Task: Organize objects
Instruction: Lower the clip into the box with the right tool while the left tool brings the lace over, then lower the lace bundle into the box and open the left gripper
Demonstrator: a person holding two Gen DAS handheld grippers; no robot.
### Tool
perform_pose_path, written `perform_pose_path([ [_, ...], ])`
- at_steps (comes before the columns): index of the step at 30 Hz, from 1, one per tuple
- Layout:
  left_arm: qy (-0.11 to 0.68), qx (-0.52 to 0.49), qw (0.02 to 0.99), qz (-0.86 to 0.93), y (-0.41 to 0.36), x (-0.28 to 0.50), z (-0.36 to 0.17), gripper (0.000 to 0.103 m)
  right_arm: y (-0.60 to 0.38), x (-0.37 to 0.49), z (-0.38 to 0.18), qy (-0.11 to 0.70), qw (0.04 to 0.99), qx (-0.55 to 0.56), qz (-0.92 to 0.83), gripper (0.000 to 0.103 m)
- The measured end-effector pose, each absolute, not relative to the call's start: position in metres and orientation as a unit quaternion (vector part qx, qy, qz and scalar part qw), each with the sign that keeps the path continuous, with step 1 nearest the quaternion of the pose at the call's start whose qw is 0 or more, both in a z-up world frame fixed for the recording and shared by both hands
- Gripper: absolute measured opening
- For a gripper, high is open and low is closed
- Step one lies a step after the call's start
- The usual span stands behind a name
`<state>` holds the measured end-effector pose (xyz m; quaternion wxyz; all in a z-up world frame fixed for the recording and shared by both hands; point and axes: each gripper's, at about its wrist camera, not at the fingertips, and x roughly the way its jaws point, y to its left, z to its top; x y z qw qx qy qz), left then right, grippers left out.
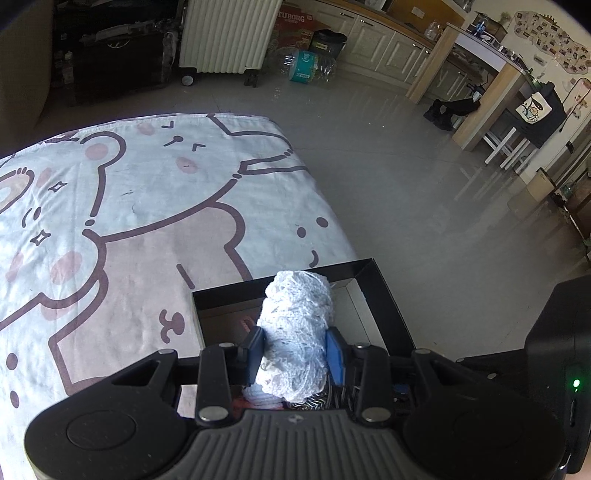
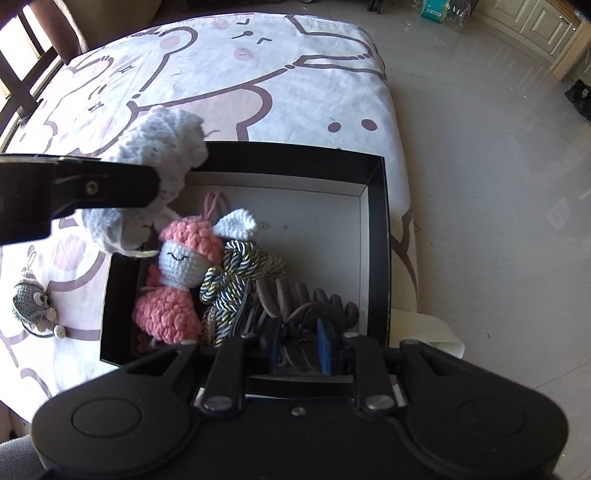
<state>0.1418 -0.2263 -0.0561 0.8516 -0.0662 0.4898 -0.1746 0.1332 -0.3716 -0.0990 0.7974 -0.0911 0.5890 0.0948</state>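
Right, the left gripper (image 1: 295, 350) has its blue fingers (image 1: 336, 354) pinching a white crochet bundle (image 1: 299, 332), clamped on both sides and held up over the near end of the black box (image 1: 376, 291). From the right wrist view the same bundle (image 2: 162, 170) hangs above the box's far left corner (image 2: 295, 155), with the left gripper's dark body (image 2: 74, 188) coming in from the left edge.

Down in the box, a pink and white crochet doll (image 2: 177, 280) lies along the left side, face up, a small smile stitched on its pale head. Just beside it, touching, sits a twisted black, white and gold cord (image 2: 236, 280). Nearer the camera lies a grey-brown hair claw (image 2: 310, 302) with long curved teeth.

The right gripper (image 2: 299, 350) points steeply down into the box, its fingers (image 2: 325, 347) drawn close together right at the claw. Part of the claw sits between them, so they look pinched on it, though the contact itself is dark and hard to read.

Outside the box, to its left, 1 small grey crochet toy (image 2: 33, 299) with googly eyes lies on the cartoon-print cloth (image 2: 258, 55) that covers the bench. The box sits near the cloth's right edge, and beyond that edge is pale tiled floor (image 1: 406, 177). A white radiator (image 1: 225, 33) stands far back in the room.
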Motion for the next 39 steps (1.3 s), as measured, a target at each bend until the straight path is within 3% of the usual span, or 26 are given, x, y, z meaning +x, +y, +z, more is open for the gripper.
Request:
perform_pose_path([
  [8,0.499,-0.106,0.842,-0.178,-0.241,0.151,-0.067,0.038,-0.392,0.13,-0.077,0.57,0.816,-0.004,0.096,0.038],
  [26,0.526,-0.249,0.795,-0.169,-0.285,0.17,-0.11,0.039,-0.424,0.117,-0.07,0.555,0.826,0.048,0.084,0.038],
  [30,0.537,-0.266,0.782,-0.171,-0.291,0.172,-0.121,0.053,-0.429,0.117,-0.073,0.558,0.825,0.044,0.077,0.038],
  [36,0.545,-0.243,0.784,-0.171,-0.291,0.176,-0.123,0.05,-0.439,0.117,-0.078,0.563,0.822,0.05,0.066,0.038],
  [39,0.55,-0.231,0.784,-0.173,-0.29,0.176,-0.123,0.042,-0.44,0.117,-0.078,0.562,0.823,0.051,0.064,0.038],
])
